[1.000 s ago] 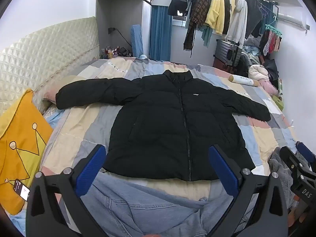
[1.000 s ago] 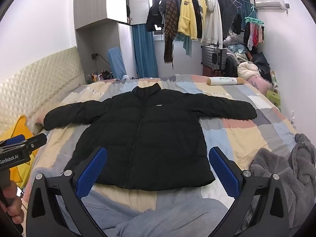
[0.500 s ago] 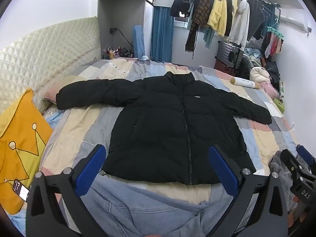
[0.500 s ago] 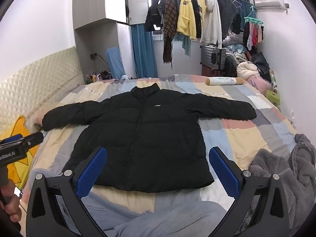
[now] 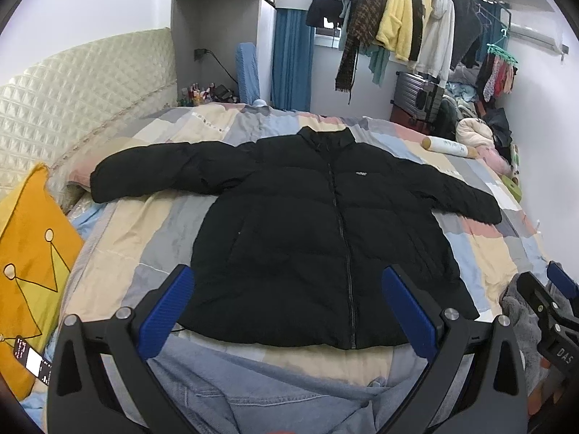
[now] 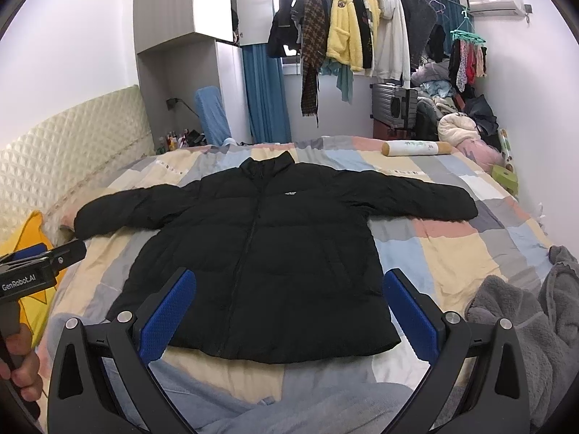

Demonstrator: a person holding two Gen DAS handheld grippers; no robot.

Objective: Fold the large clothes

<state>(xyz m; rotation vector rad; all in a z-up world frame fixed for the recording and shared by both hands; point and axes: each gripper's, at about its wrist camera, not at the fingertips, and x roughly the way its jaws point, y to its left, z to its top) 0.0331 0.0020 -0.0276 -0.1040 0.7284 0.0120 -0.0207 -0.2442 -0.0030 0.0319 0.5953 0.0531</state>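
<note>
We find no container in use; a grey suitcase (image 6: pixel 394 103) stands shut against the far wall, its contents not visible.

Left gripper (image 5: pixel 287 305): its blue-padded fingers (image 5: pixel 168 311) stand wide apart, holding nothing and touching nothing. Right gripper (image 6: pixel 289 307): fingers (image 6: pixel 410 313) likewise spread wide, empty, clear of the fabric. Both hang above the near edge of the bed (image 6: pixel 452 253). In the right wrist view a hand (image 6: pixel 21 369) grips the left gripper's handle at the lower left.

The black puffer jacket (image 5: pixel 325 231) lies flat, front side up and zipped, in the middle of the bed on a patchwork cover. Its collar points toward the far wall and its hem toward us, so the body's long axis runs away from the fingers. Both sleeves are stretched out sideways, one toward the quilted headboard (image 5: pixel 72 97), the other toward the cream bolster (image 6: pixel 416 148).

We note a yellow crown-print pillow (image 5: pixel 29 264) beside the headboard, a grey fleece garment (image 6: pixel 524 325) at the near right corner, and clothes hanging on a rail (image 6: pixel 362 25).
</note>
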